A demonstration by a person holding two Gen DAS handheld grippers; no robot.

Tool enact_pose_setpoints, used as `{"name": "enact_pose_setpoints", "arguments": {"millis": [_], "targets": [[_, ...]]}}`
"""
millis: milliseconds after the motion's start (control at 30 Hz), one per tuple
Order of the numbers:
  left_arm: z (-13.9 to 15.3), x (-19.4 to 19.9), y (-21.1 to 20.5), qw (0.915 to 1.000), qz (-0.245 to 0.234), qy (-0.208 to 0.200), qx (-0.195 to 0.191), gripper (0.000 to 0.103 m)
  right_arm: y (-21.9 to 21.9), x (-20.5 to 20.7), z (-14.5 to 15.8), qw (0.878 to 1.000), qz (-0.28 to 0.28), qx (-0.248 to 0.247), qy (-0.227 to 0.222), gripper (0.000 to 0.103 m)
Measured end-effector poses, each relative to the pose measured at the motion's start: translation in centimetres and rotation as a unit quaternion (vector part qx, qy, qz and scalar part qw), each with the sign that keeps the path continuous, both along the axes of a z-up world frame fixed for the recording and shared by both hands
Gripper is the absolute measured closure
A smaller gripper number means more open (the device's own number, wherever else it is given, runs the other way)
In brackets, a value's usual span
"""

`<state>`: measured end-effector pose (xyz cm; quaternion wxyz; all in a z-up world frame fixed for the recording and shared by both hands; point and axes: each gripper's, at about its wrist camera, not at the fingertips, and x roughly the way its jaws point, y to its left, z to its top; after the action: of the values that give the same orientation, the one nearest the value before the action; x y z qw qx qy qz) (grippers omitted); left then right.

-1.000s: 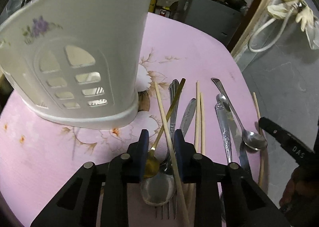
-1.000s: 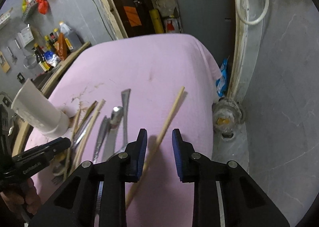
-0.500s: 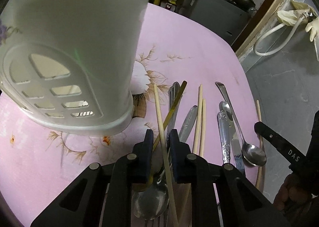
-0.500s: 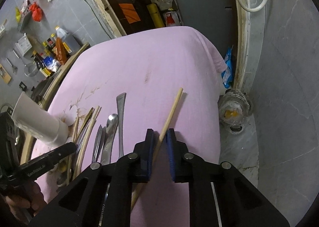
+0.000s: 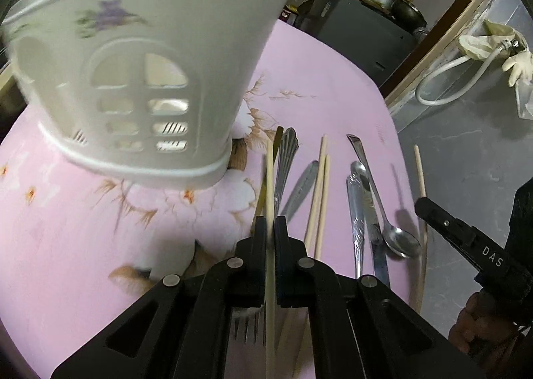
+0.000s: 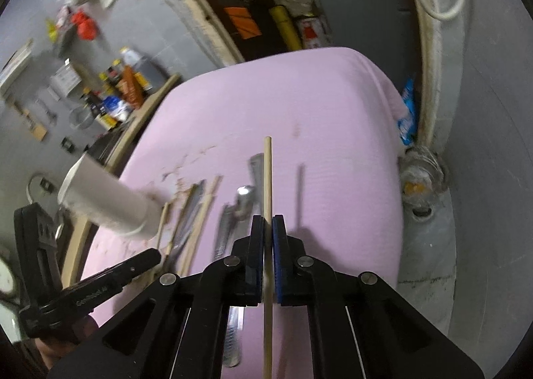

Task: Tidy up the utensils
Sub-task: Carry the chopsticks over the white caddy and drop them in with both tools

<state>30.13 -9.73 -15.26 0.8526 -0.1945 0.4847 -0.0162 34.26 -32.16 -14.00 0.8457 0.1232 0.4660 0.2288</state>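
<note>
Both tongs have just been closing, each onto a thin round wooden chopstick. Left tongs, bottom centre, are clamped on one chopstick that points up the frame toward the holder, a white flared plastic basket with arched cut-outs at upper left. Right tongs pinch another chopstick, lifted clear over the pink cloth-covered bench. Steel spoons, knives and more chopsticks lie in a loose row at centre right.

Pink floral tablecloth bears white holder, chopsticks, spoon, knives
</note>
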Motion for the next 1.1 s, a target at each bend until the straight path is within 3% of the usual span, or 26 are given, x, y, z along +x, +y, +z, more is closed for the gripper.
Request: {"name": "enact_pose_setpoints", "arguments": {"millis": [133,300,567,833,1100], "targets": [[1.3,-1.8,0.3,0.9996,0.008,-0.019,-0.017,0.101,0.9,-1.0,0.8,0.999,0.021,0.024,-0.018,0.1],[4.4,-4.0,0.6,0.9976,0.007,-0.069,-0.007,0.101,2.0,-2.4,2.7,0.997,0.039,0.041,-0.054,0.1],[11.2,-4.6,4.6,0.984,-0.005,-0.175,-0.033,0.101,5.0,-4.9,7.4,0.99,0.024,0.064,-0.124,0.1],[16.7,-2.1,13.1,0.9635,-0.049,-0.263,-0.007,0.101,13.5,-3.9,12.1,0.966,0.006,0.115,-0.231,0.1],[16.8,1.9,20.7,0.9413,0.035,-0.333,-0.041,0.101,18.5,-1.0,13.9,0.936,-0.029,0.178,-0.302,0.1]]}}
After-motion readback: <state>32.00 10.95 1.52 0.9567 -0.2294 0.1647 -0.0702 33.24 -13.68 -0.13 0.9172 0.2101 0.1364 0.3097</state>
